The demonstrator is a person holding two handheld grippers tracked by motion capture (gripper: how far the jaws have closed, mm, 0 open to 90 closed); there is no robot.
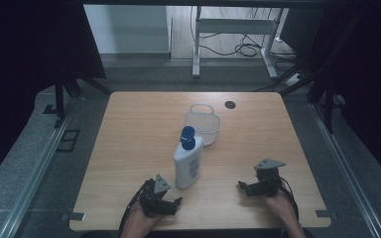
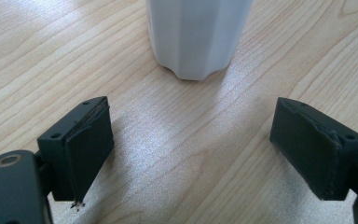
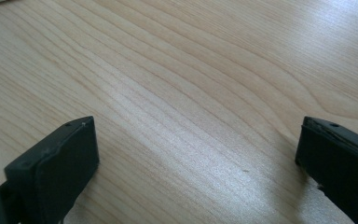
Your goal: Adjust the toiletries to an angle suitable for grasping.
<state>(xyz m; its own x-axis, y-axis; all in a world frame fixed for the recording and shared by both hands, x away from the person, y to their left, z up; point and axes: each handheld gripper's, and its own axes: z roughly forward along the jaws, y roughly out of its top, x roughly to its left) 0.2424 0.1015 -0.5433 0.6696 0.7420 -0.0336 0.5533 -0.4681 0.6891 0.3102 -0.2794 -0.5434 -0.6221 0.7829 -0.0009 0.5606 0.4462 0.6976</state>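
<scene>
The left gripper (image 1: 164, 198) is sitting nearer the upright lotion bottle (image 1: 188, 163), at its 1 o'clock. Both grippers' fingers are gaping empty; the right gripper (image 1: 258, 187) is waiting well apart.

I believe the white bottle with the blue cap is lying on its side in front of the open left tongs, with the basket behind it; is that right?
Not quite: the white bottle stands upright on the table, as the high view shows. The rest holds: it is in front of the open left tongs, with the basket behind it.
</scene>
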